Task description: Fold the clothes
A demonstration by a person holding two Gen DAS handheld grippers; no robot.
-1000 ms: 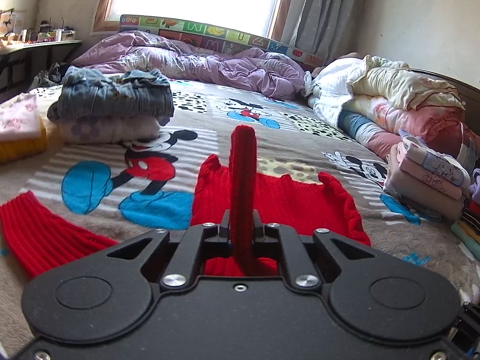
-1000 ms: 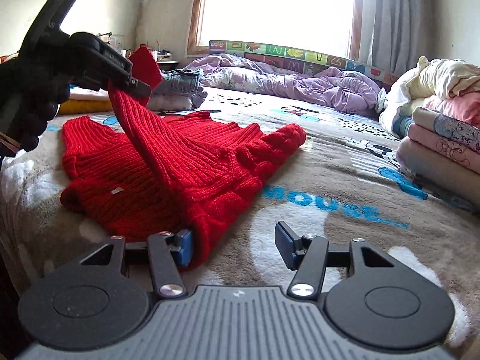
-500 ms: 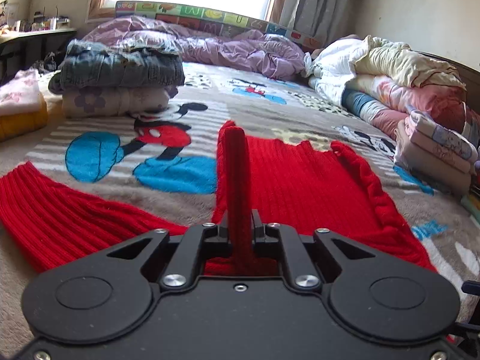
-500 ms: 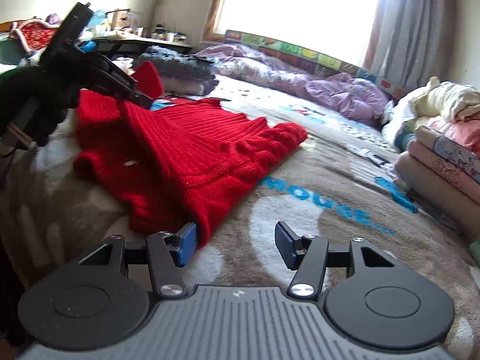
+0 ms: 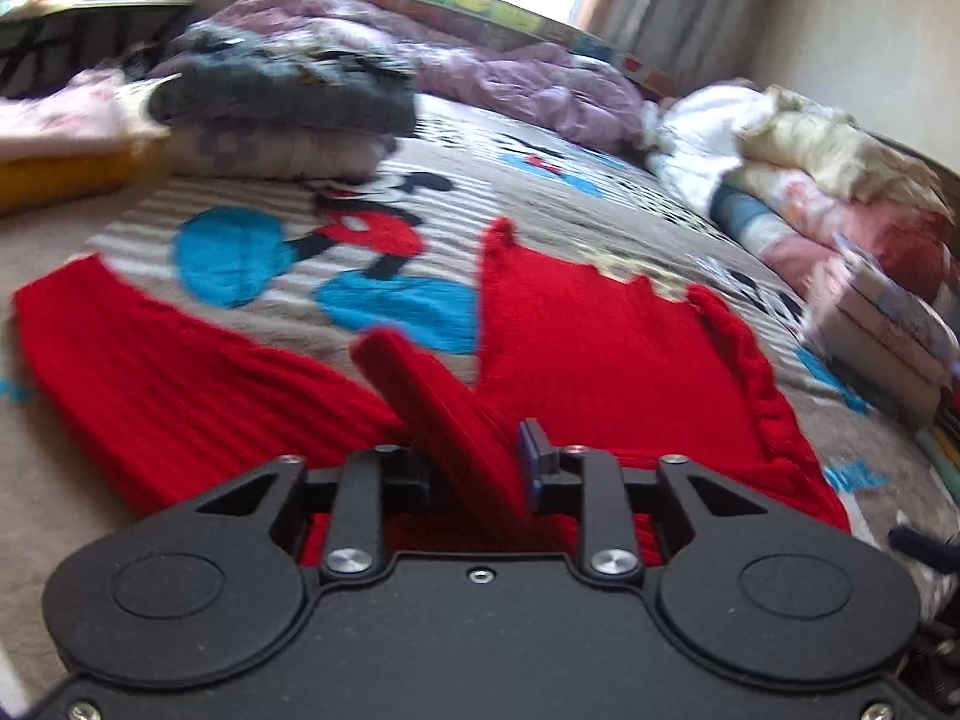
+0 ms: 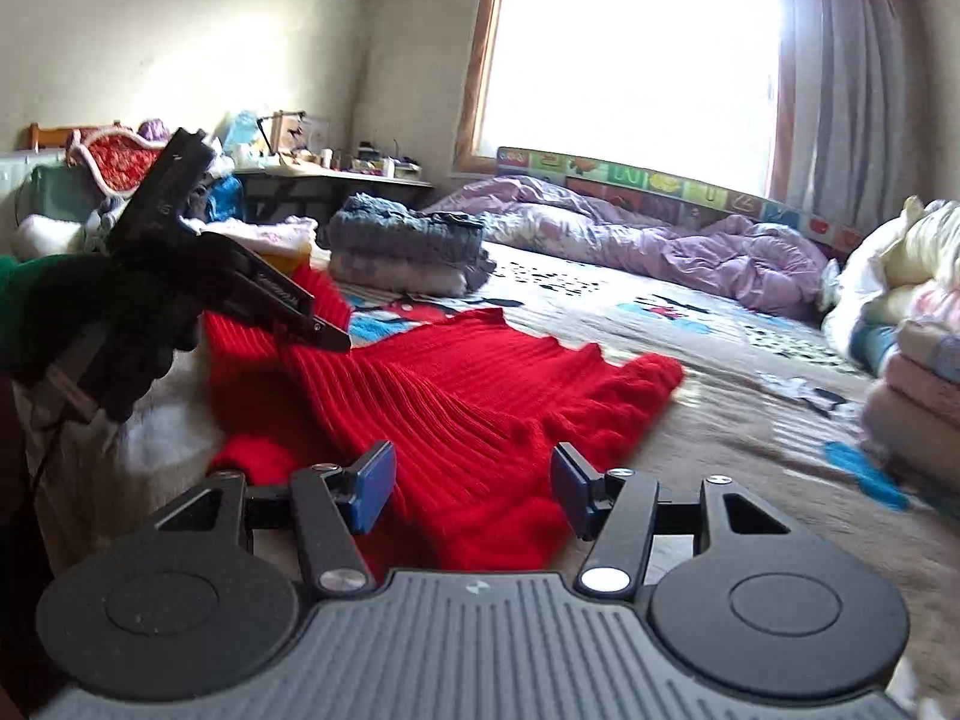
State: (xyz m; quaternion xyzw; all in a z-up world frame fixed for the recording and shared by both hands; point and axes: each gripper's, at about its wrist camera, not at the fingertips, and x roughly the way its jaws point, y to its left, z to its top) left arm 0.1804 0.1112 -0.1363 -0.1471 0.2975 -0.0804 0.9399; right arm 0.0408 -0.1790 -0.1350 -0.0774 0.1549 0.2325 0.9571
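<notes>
Opened since a second ago, the left hand-held gripper has slackened round the soft, floppy sweater fold; the right hand-held gripper gapes empty.

Left wrist view is motion-blurred; folded stack detail unreadable.

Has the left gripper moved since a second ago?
Yes. In the right wrist view the left gripper has dropped against the window sill, down to the red sweater, and its fingers have opened.
</notes>
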